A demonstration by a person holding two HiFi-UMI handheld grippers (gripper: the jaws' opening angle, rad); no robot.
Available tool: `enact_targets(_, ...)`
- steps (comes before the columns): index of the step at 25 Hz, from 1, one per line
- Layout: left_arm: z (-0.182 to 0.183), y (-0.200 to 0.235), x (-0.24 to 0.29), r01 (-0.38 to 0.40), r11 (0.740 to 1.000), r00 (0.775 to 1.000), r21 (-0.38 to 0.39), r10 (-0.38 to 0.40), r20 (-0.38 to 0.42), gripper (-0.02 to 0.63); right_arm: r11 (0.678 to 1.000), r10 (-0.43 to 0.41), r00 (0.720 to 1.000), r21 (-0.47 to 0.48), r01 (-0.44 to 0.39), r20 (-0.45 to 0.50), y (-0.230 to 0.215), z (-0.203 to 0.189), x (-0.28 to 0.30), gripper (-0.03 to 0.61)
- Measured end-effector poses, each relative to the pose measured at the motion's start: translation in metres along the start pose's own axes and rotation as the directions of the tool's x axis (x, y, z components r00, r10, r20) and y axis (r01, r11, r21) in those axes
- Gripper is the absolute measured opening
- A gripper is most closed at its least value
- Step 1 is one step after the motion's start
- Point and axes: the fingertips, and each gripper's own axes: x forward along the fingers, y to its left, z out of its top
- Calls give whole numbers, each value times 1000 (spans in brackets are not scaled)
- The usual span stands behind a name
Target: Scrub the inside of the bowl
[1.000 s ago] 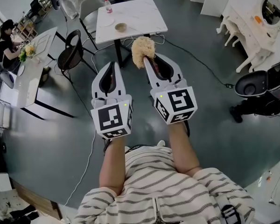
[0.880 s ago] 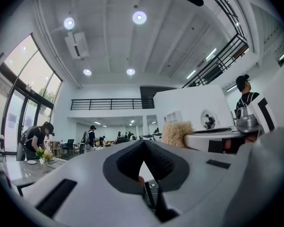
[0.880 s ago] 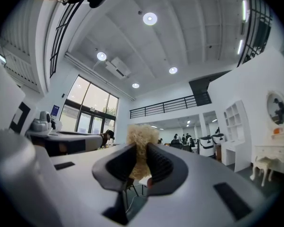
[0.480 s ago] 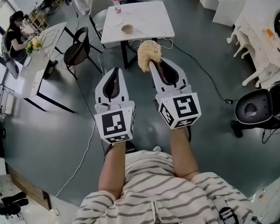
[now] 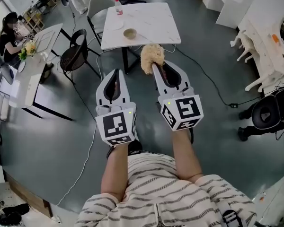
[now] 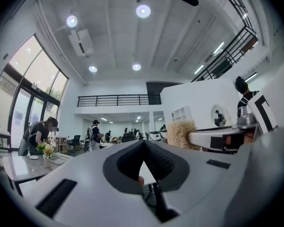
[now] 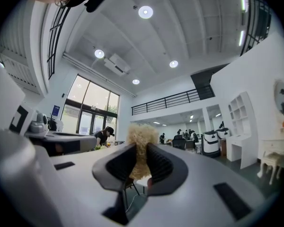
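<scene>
Right claw (image 5: 155, 67): clamped on a tan fibrous scrubber (image 5: 150, 56), held in the air well short of the bowl (image 5: 129, 33). Left claw (image 5: 115, 74): jaws together, nothing between them, likewise well short of the bowl. The bowl stands on the white tabletop (image 5: 151, 22). Judgement: scrubbing not begun; approach, contact and scrubbing all remain.

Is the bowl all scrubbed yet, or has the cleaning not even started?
Done: the scrubber is picked up and clamped in the right hand-held gripper. In hand: the left hand-held gripper is shut and empty, and both are in the air, short of the white table. Left: the real job. The bowl sits untouched on that table and needs reaching, probably steadying, and scrubbing inside.
</scene>
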Motion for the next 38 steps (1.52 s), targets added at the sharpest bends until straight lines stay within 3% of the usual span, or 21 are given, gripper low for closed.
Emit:
enact_targets(8, -5, 71, 92, 54, 998, 999, -30, -54, 1, 3, 997, -70, 998, 13, 70, 5, -5, -4, 107, 75)
enact_targets(20, -26, 155, 172, 150, 985, 988, -85, -153, -30, 3, 993, -117, 992, -16, 117, -34, 15, -9, 213, 75)
enact_targets(28, -43, 170, 217, 190, 974, 979, -119, -197, -44, 3, 991, -130, 990, -33, 128, -53, 12, -18, 260, 75)
enact_targets(38, -62, 162, 328, 181, 982, 983, -54, -183, -31, 3, 994, -107, 994, -10, 107, 3, -63, -36, 346, 75)
